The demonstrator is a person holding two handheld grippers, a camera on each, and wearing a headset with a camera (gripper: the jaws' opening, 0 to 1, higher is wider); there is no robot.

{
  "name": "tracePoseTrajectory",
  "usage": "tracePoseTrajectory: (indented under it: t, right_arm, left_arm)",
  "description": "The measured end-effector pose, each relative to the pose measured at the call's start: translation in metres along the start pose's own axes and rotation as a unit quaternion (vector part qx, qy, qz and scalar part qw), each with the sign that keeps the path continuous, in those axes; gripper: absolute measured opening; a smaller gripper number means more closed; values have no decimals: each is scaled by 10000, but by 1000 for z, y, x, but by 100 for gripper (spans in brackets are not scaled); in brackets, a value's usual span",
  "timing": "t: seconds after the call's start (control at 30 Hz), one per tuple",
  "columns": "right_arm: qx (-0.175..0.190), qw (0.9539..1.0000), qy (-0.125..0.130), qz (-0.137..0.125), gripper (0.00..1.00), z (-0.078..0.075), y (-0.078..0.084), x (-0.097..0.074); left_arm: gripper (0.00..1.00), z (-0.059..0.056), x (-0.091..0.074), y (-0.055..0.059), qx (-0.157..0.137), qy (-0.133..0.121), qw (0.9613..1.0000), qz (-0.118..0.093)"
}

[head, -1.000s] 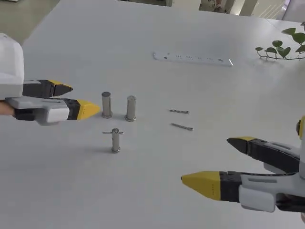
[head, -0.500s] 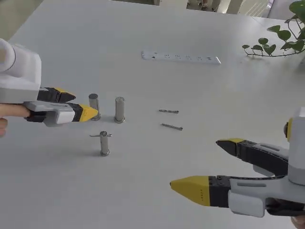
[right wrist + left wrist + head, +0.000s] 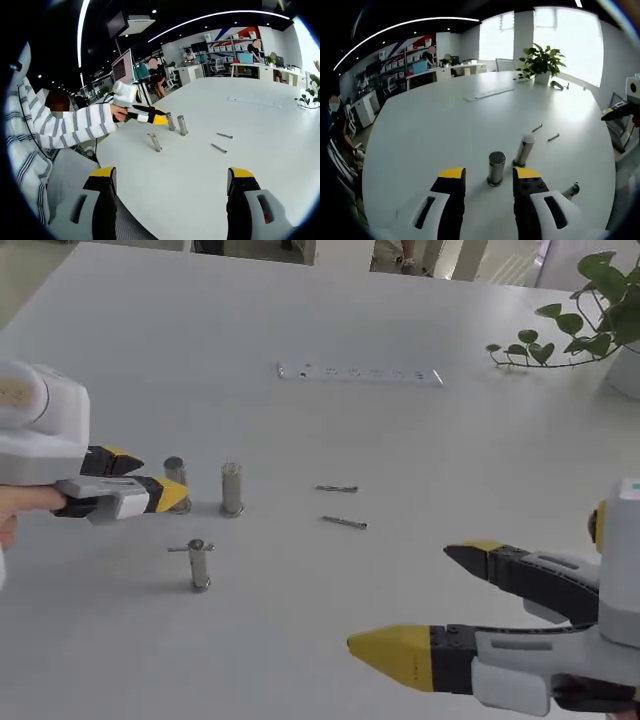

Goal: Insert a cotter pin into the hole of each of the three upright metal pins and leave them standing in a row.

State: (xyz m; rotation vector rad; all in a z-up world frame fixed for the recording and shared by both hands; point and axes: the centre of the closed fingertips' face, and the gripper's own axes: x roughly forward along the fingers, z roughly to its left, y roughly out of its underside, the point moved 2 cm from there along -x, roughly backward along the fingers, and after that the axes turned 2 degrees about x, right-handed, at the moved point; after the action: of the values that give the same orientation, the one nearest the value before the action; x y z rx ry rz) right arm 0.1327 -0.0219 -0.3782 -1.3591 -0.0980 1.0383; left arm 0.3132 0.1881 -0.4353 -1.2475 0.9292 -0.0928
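So, the left claw [image 3: 160,480] sits at 9 o'clock on the worktop [image 3: 300,320], jaws narrowly parted around the first pin [image 3: 175,472], which stands upright between them with a sliver of gap each side. Second pin [image 3: 232,488] stands just beside it at 3 o'clock. Third pin [image 3: 200,568] is upright at 6 o'clock of those, with a cotter [image 3: 178,549] through its hole. Far cotter [image 3: 337,488] and near cotter [image 3: 344,523] lie flat, loose, further out at 3 o'clock. Right claw [image 3: 400,598] hangs wide at 5 o'clock, holding nothing, well apart from the pins.
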Motion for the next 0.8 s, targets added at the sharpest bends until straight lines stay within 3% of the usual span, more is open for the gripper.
tracePoseTrajectory:
  t: [0.27,0.47,0.77,0.8]
  right_arm:
    - [57,10000,40,7,89,-2,1,-1]
    - [51,9999,73,-82,89,-3,-2,-5]
    - [55,9999,43,-92,88,-3,-2,-5]
    - [63,9999,42,-107,88,-4,-3,-5]
  left_arm:
    - [29,-2,7,-3,132,-5,9999,22]
    - [25,-3,11,-1,23,-35,10000,28]
    - [11,-13,15,-3,-20,192,9998,-77]
    - [10,-17,15,-2,-3,311,9995,-54]
